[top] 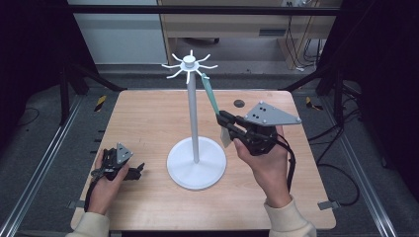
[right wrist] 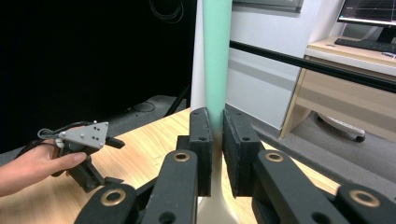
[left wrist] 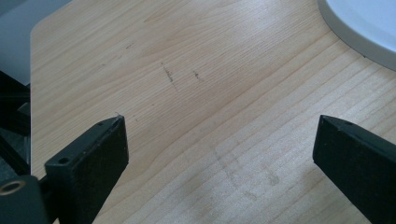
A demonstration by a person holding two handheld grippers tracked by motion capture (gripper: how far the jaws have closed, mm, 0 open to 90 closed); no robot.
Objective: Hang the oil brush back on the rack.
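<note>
1. The right gripper (top: pixel 228 124) holds a long green tool (top: pixel 210 97) beside the white stand (top: pixel 194 123) at mid-desk; its jaws are clamped narrow on the lower part of the handle, seen close in the right gripper view, where the green shaft (right wrist: pixel 217 60) rises straight up between them.

2. The tool's long axis runs up and away from the jaws, slanting toward the ring of hooks (top: pixel 189 65) at the stand's top. Its far tip sits right at one hook on the near right side; whether it already hangs there or only touches cannot be told from the high view.

3. A pale, wider end (top: pixel 225 138) shows below the jaws, so the tool may be a spatula or brush held near its head.

4. The left gripper (top: pixel 138 169) rests low on the desk (top: pixel 148 113) left of the stand's round base (top: pixel 196 170), jaws spread wide over bare wood, holding nothing. It lies well apart from the tool.

5. The right hand (top: pixel 264 165) is the nearer one by far; any hooking or unhooking looks to turn on a short lift along that slanted axis.
</note>
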